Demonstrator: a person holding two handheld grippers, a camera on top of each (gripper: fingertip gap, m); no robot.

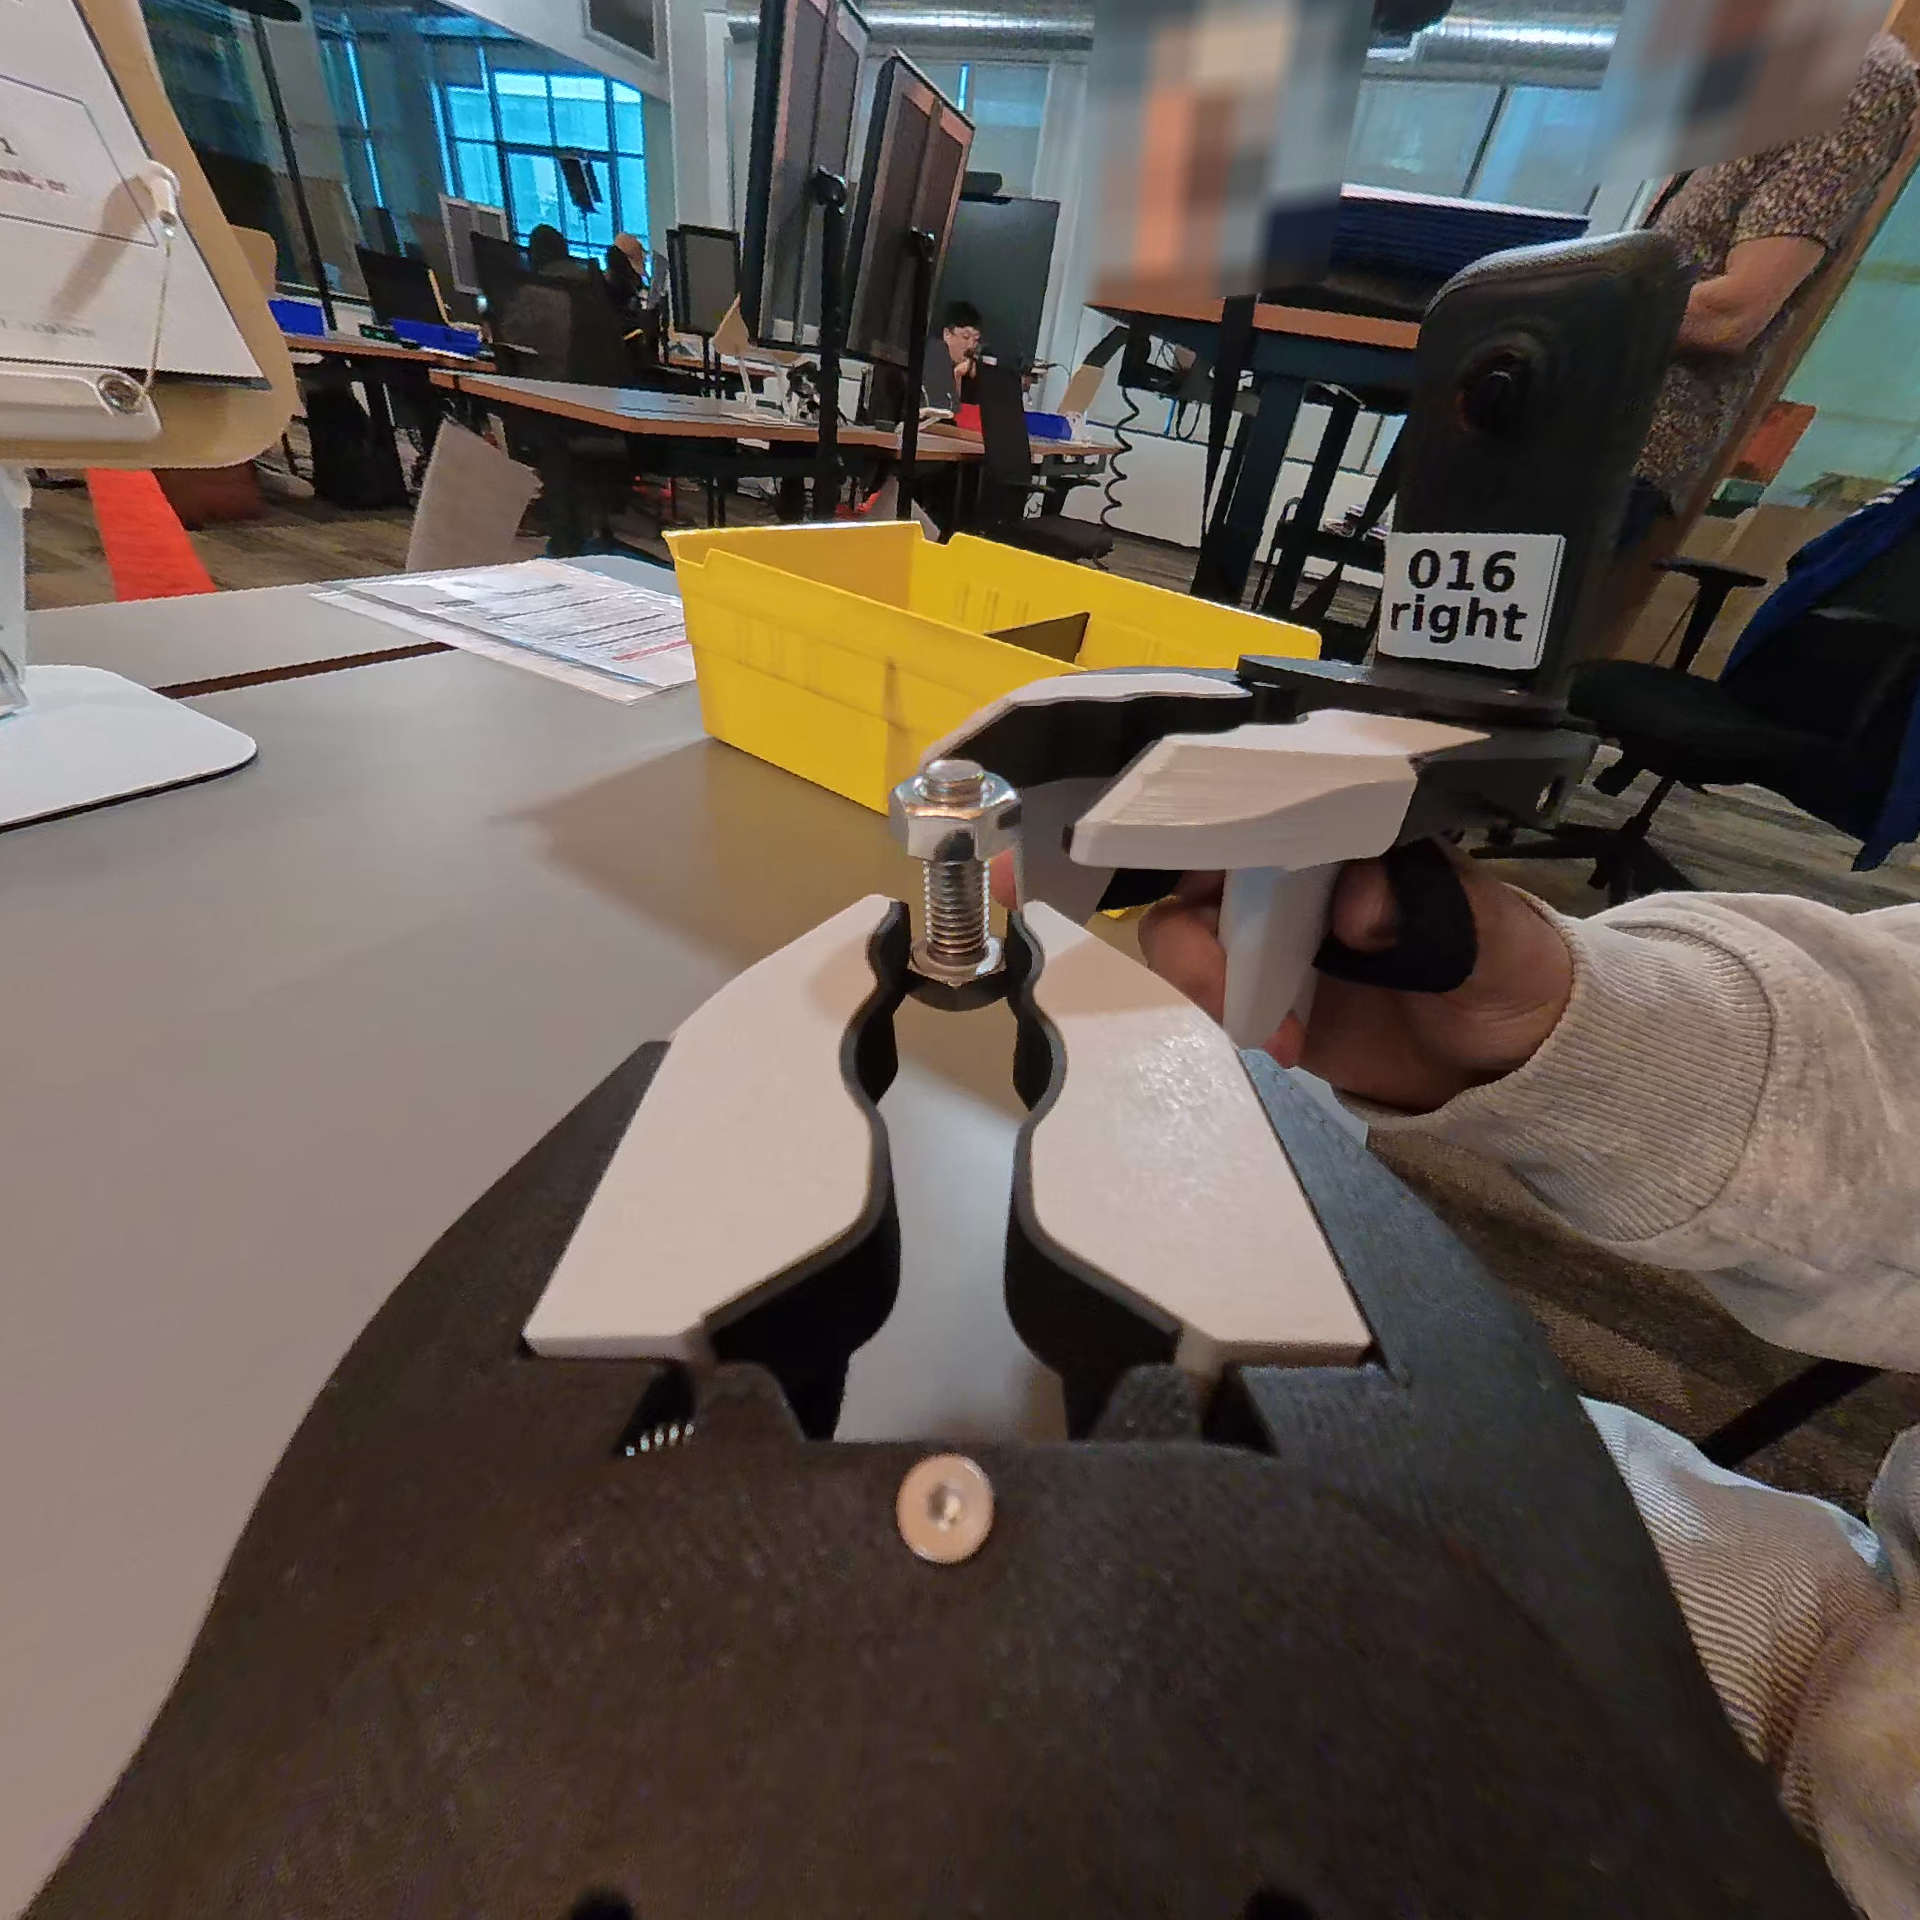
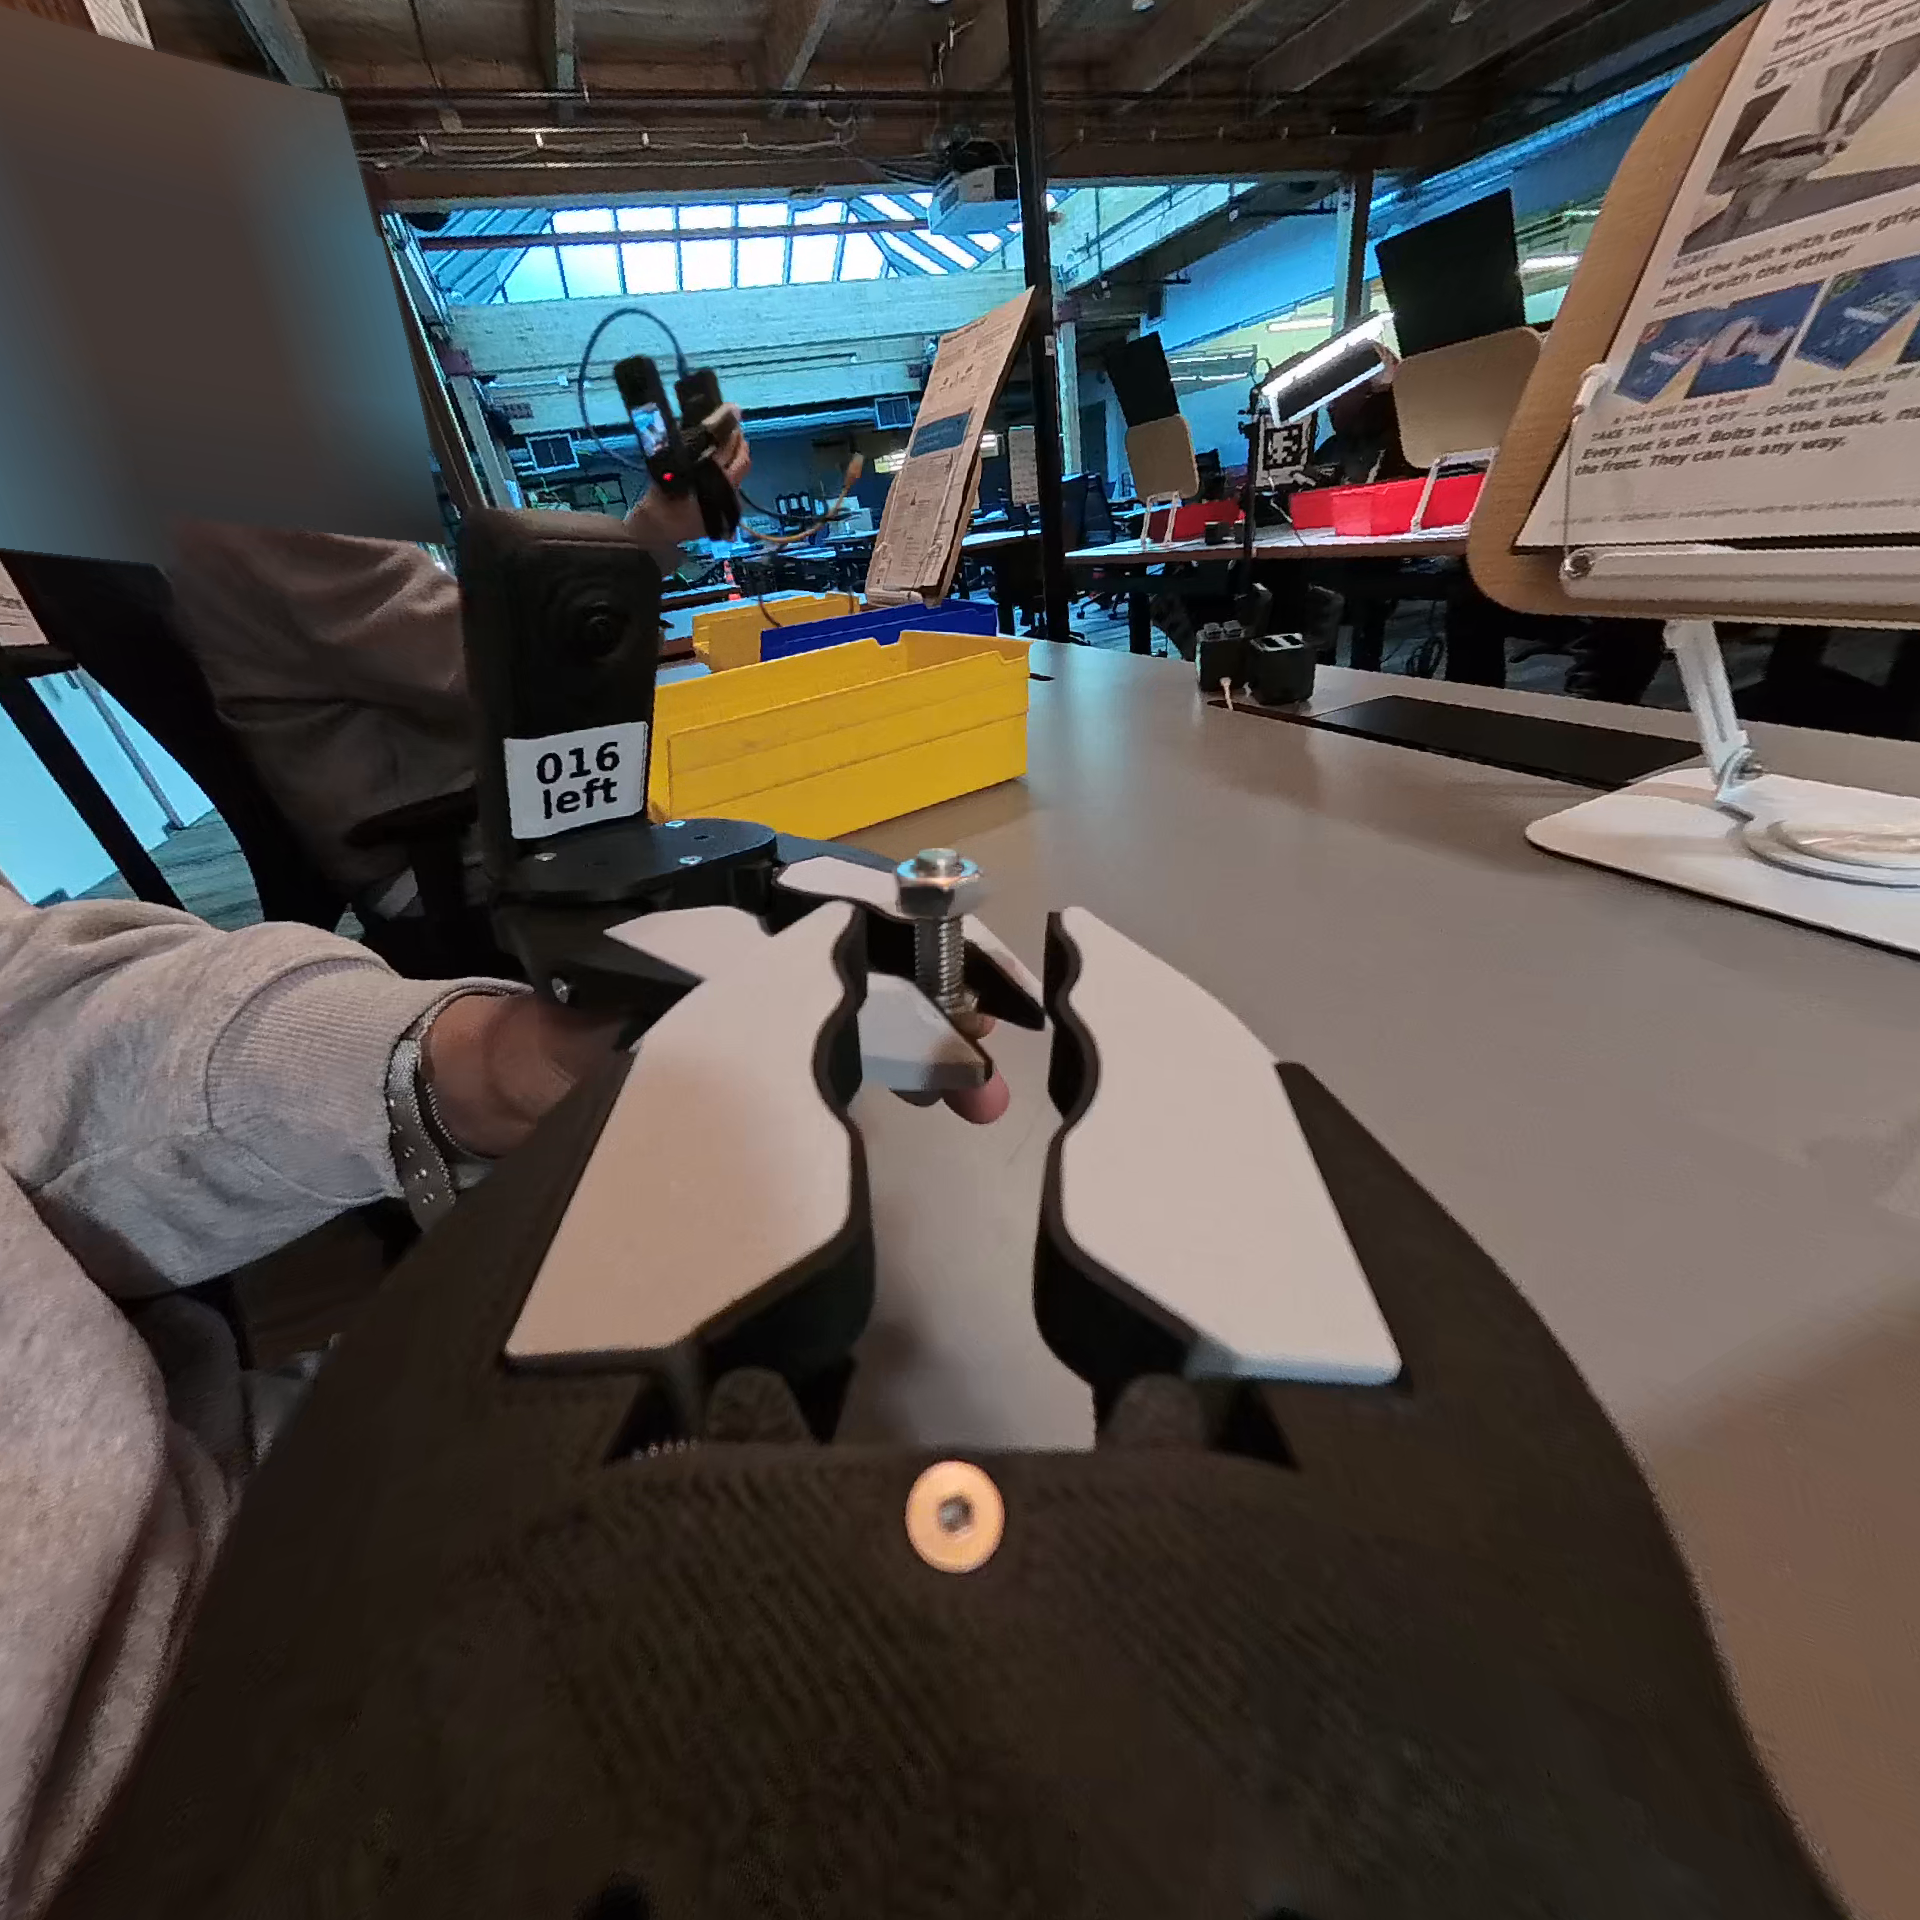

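A: Nearest the lens in the left wrist view: black plate w/ 1 silver screw, then the left gripper (image 1: 954, 940). Its fingers?

B: Clamped on the lower end of a bolt (image 1: 956, 904), approx. at the head. Bolt stood upright, thread bare above the tips, held above the grey table (image 1: 364, 935).

A: And the hex nut (image 1: 954, 816)?

B: Sat at the top of the thread. The right gripper (image 1: 1023, 821) came in from the right at nut height; its far finger lay behind the nut, near finger beside it. Whether they pinched the nut, can't tell from that view.

A: Right wrist view?

B: Right gripper (image 2: 951, 925) showed its 2 fingers spread wide, bolt (image 2: 940, 961) and nut (image 2: 937, 878) in the gap, touching neither side. Left gripper (image 2: 961, 1003) entered from the left, gripping the bolt's base.

A: Surroundings?

B: 1 yellow bin (image 1: 935, 644) just behind the bolt, a clear-sleeved sheet (image 1: 551, 618) left of it, a white stand base (image 1: 114, 743) at far left. Grey sleeves on both arms.
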